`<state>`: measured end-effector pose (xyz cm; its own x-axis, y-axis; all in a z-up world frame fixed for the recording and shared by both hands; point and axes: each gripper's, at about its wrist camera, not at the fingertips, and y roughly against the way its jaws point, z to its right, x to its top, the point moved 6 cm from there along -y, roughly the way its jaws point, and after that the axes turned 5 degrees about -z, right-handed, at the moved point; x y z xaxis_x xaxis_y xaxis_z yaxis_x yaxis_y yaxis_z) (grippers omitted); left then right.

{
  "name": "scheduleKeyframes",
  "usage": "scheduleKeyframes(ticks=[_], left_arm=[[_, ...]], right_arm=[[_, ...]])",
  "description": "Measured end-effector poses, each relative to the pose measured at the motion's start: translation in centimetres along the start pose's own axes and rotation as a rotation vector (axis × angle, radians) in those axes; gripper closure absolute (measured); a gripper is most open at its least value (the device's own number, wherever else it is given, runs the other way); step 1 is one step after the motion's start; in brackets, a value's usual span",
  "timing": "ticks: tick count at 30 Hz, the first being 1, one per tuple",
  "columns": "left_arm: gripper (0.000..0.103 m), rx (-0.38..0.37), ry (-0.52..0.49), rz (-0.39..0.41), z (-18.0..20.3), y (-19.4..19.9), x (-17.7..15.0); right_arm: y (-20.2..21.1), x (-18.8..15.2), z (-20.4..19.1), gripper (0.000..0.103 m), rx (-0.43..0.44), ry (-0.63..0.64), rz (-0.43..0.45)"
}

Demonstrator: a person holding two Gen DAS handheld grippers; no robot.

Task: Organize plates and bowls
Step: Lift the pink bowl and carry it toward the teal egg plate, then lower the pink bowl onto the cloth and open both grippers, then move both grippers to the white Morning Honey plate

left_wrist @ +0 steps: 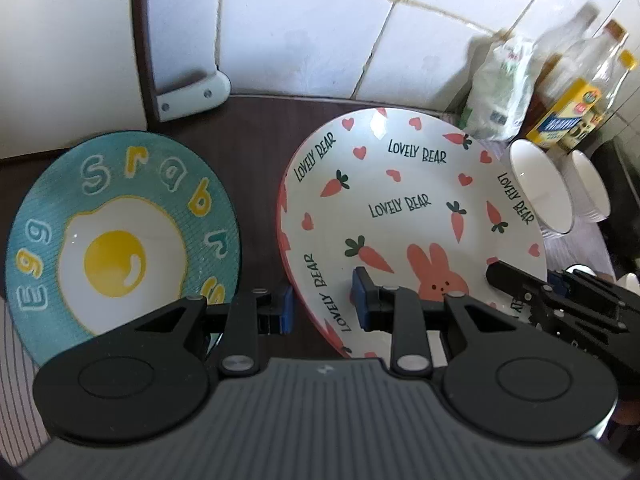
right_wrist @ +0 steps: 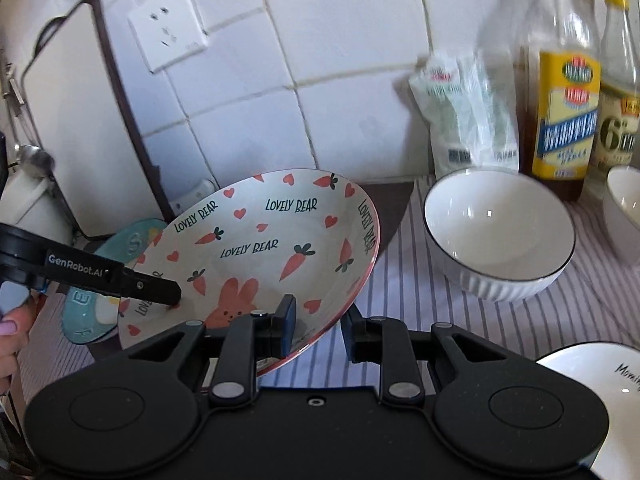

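A white carrot-and-bunny plate [left_wrist: 404,208] reading "LOVELY BEAR" is tilted up off the counter; it also shows in the right wrist view [right_wrist: 264,240]. My left gripper [left_wrist: 322,306] is open and straddles its near left rim. My right gripper [right_wrist: 320,330] is open and straddles its right rim; it shows at the right of the left wrist view [left_wrist: 520,284]. A teal fried-egg plate [left_wrist: 120,236] lies to the left, partly under the tilted plate [right_wrist: 86,312]. Two white bowls [right_wrist: 500,232] [right_wrist: 624,208] stand to the right.
A white cutting board [right_wrist: 80,128] leans on the tiled wall at the left. Sauce bottles [right_wrist: 564,92] and a plastic bag [right_wrist: 464,120] stand at the back right. Another white plate [right_wrist: 612,392] lies at the near right on the striped cloth [right_wrist: 400,264].
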<state>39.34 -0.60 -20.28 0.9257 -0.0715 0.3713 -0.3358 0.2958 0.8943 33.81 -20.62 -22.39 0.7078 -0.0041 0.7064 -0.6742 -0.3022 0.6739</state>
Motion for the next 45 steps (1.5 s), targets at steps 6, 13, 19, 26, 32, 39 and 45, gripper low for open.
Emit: scheduleKeyframes(ticks=[6,13,19,26,32,39,45], left_arm=[[0.076,-0.002,-0.003,-0.024,0.1,-1.7,0.9],[0.076,0.024,-0.025,-0.046,0.2,-2.1,1.2],[0.076,0.017,-0.021,-0.066,0.1,-2.5,1.1],[0.074,0.066,-0.067,-0.071,0.2,-1.3,0.9],[0.06,0.069,-0.083,-0.065,0.8,1.7,0.3],[0.046,0.075,-0.122,-0.074,2.2,5.6,-1.3],[0.046,0.025,-0.193,-0.069,4.2,8.8,-2.8]], right_arm=[[-1.8,0.4,1.0,0.074,-0.025,-0.027,-0.035],[-3.1,0.9,1.6,0.073,-0.05,-0.056,-0.053],[-3.3,0.8,1.4,0.07,-0.089,0.011,-0.07],[-1.8,-0.2,0.7,0.047,-0.132,0.027,-0.096],[1.5,-0.7,-1.3,0.042,-0.124,0.002,-0.061],[6.6,-0.1,-2.4,0.032,-0.124,-0.041,0.016],[11.5,0.4,-2.6,0.028,-0.114,-0.056,0.051]])
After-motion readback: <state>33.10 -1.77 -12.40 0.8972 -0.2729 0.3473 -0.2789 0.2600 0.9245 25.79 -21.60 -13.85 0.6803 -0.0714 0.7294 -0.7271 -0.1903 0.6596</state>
